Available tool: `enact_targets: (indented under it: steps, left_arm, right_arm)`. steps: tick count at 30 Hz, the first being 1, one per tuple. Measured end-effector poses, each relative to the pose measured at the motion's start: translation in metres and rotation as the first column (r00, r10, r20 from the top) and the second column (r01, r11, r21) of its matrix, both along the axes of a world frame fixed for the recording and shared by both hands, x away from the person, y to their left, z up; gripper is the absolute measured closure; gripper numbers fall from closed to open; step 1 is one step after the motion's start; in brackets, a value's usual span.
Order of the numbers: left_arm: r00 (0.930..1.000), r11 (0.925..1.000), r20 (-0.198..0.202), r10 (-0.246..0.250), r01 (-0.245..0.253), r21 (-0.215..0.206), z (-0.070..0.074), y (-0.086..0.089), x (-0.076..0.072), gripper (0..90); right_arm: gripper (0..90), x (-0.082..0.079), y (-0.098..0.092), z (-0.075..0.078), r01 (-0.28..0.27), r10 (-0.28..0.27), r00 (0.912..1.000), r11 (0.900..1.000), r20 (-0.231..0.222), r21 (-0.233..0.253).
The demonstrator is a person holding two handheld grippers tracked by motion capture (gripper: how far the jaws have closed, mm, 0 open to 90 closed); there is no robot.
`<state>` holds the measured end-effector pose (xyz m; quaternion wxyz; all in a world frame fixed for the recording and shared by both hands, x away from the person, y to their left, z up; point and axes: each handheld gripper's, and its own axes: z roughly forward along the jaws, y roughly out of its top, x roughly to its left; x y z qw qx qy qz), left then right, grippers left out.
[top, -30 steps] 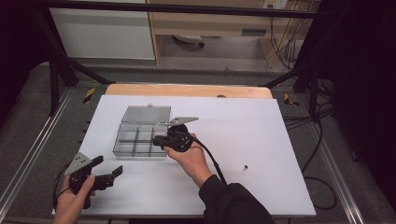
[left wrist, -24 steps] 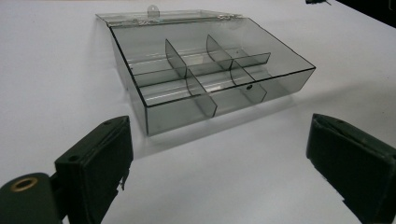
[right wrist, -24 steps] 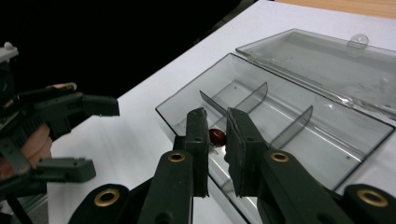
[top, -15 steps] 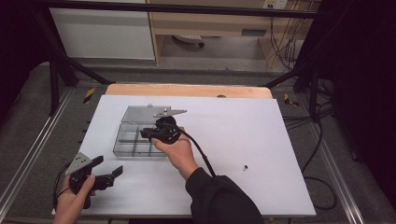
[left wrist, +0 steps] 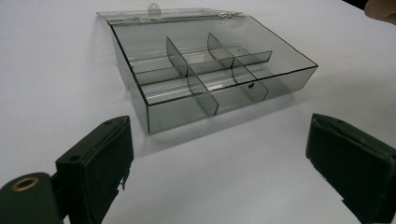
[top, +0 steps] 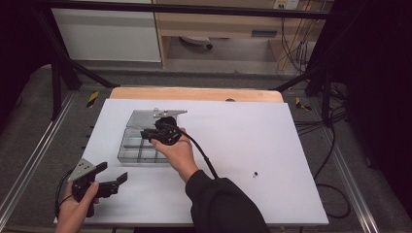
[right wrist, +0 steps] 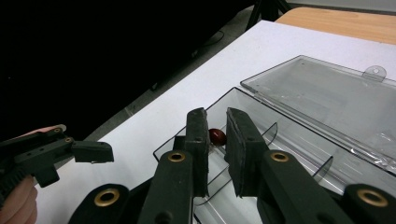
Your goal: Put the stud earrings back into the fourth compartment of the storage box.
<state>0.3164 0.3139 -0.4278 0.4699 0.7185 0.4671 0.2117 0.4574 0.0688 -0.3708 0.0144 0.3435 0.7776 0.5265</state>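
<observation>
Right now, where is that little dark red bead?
In the right gripper view, the dark red bead lies just beyond the right gripper, over a compartment of the open clear box.

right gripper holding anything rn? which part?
Cannot tell. The right gripper has its jaws nearly closed over the clear box, with a small dark red piece beyond the tips.

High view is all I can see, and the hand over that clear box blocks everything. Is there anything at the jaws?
Observer: Yes. The right gripper view shows a small dark red bead at the tips of the right gripper, inside a compartment of the box.
Operator: Gripped or lying loose?
Observer: I cannot tell. The jaws stand narrowly apart and the bead spans the gap.
Operator: And the other gripper?
Observer: The left gripper view shows the left gripper aimed at the box, jaws wide apart with nothing between them.
</observation>
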Motion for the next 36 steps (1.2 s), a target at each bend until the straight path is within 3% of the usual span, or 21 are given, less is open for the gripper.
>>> enact_targets:
  steps: [4, 19, 36]
  left_arm:
    - [1.0000, 0.9999, 0.004, 0.006, -0.006, 0.015, 0.000, 0.000, 0.000, 6.2]
    - [0.9999, 0.9999, -0.008, 0.008, -0.007, 0.010, -0.001, 0.000, 0.001, 6.3]
    - [1.0000, 1.0000, -0.004, 0.004, -0.004, 0.004, 0.000, 0.000, 0.001, 6.3]
  right_arm:
    - [79.2, 0.001, 0.007, 0.000, -0.010, 0.010, 0.9999, 1.000, 0.003, -0.009]
    - [79.1, 0.002, 0.027, -0.006, -0.039, 0.039, 0.9992, 0.997, 0.001, -0.062]
    - [79.1, 0.004, 0.058, -0.024, -0.068, 0.067, 0.9976, 0.988, -0.018, -0.139]
